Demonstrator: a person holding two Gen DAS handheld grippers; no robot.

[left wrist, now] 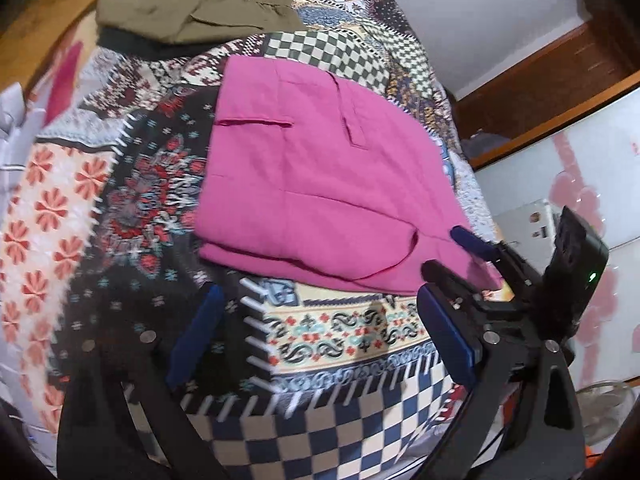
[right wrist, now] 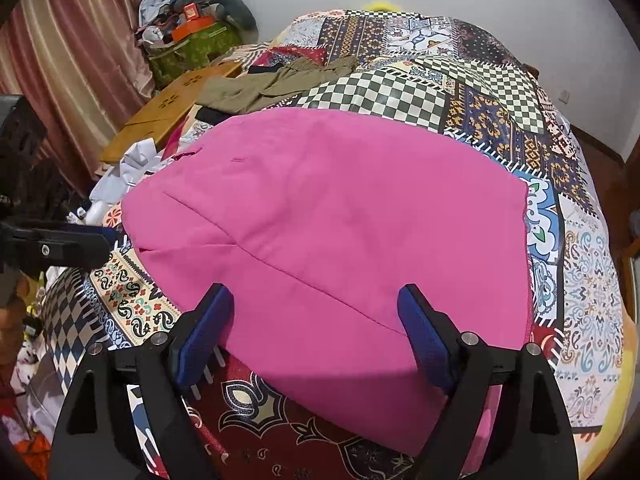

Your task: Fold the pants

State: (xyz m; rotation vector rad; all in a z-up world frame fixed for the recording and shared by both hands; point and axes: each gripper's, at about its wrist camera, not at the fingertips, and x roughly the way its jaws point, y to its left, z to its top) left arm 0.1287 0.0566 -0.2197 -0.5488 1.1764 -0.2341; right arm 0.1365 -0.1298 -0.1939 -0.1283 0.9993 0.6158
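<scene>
The pink pants (left wrist: 320, 184) lie folded into a flat bundle on the patchwork bedspread (left wrist: 340, 332). In the left wrist view my left gripper (left wrist: 320, 320) stands open over the bare bedspread, just short of the bundle's near edge, with nothing between its blue pads. My right gripper (left wrist: 452, 254) reaches in at the bundle's near right corner. In the right wrist view the pink pants (right wrist: 340, 220) fill the middle. My right gripper (right wrist: 316, 320) hangs open over their near edge, its pads wide apart and not pressing the cloth. My left gripper (right wrist: 60, 244) shows at the left edge.
Olive pants (right wrist: 272, 80) lie crumpled at the far side of the bed, also seen as olive pants (left wrist: 192, 16) in the left wrist view. A wooden board (right wrist: 168, 112) and a pile of clutter (right wrist: 192, 32) sit beyond the bed's left side. The bed drops to the floor (left wrist: 560, 184) on the right.
</scene>
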